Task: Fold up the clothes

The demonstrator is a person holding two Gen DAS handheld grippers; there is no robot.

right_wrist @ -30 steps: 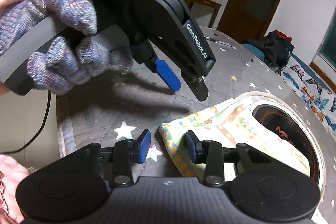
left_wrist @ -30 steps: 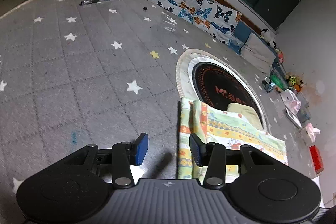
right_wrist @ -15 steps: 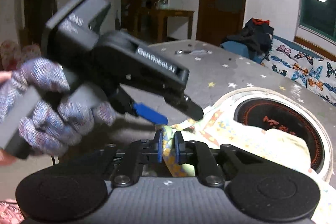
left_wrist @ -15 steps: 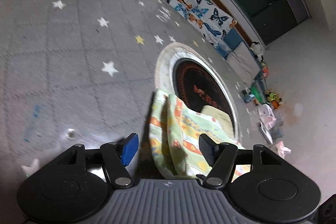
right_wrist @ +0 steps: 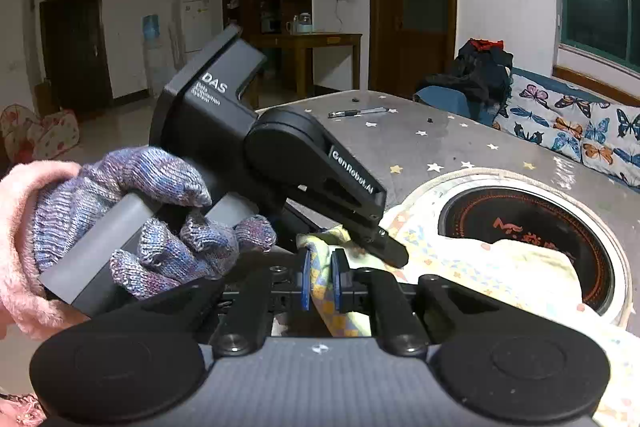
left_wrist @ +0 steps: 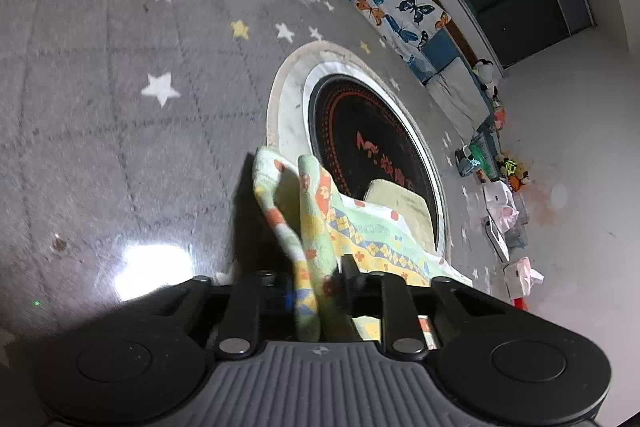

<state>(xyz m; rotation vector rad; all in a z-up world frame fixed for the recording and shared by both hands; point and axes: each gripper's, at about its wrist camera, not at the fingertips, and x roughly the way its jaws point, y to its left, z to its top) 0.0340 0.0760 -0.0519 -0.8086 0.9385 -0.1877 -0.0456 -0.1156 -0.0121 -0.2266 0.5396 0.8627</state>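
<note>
1. Both grippers have just been closing on the cloth: a second ago the fingers stood apart beside its near edge, and now each pair pinches a bunch of it.
2. Your left gripper (left_wrist: 316, 283) grips the pale green patterned cotton garment (left_wrist: 352, 223) between its fingers, the fabric standing up in two ridges toward 12 o'clock of that view.
3. Your right gripper (right_wrist: 320, 279) has its blue-padded fingers (right_wrist: 305, 281) nearly together on another bunch of the same garment, with your gloved left hand (right_wrist: 132, 223) at 9 o'clock and the left gripper's tip just beyond, at 1 o'clock.
4. From both grips, the rest of the garment trails toward 2 o'clock, lying over the round black-and-white hotplate (left_wrist: 376, 147) set in the grey star-printed worktop (left_wrist: 120, 75).
5. The two holds sit just beside each other on the near edge, so the long axis runs away from you; the coming move probably means lifting and spreading that edge before folding.
</note>
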